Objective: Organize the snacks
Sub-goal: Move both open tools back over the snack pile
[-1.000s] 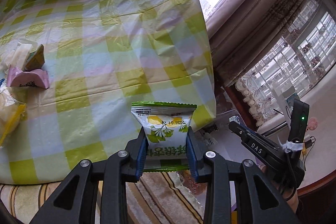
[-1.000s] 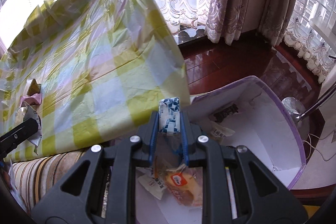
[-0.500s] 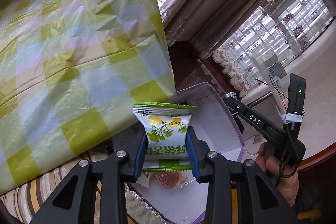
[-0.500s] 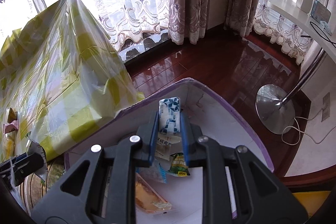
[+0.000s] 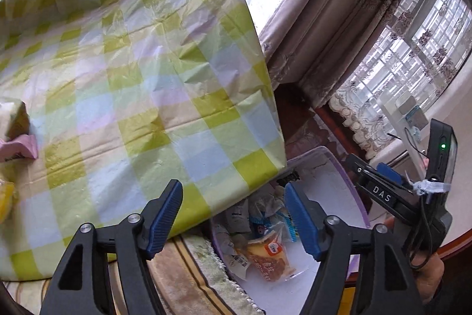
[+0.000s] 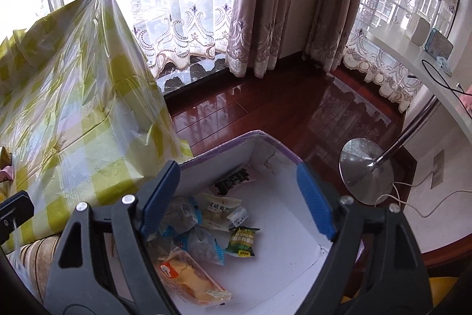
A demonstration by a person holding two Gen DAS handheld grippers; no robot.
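Now that both the left gripper and right gripper have just been opening, jaws apart and empty, we judge the drop finished: snacks lie in the white box. Next we fetch the pink packet at nine o'clock on the table.

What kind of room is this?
Probably a living room at home: long curtains by a big window, a shiny wooden floor, and a table under a checked cloth beside a snack box.
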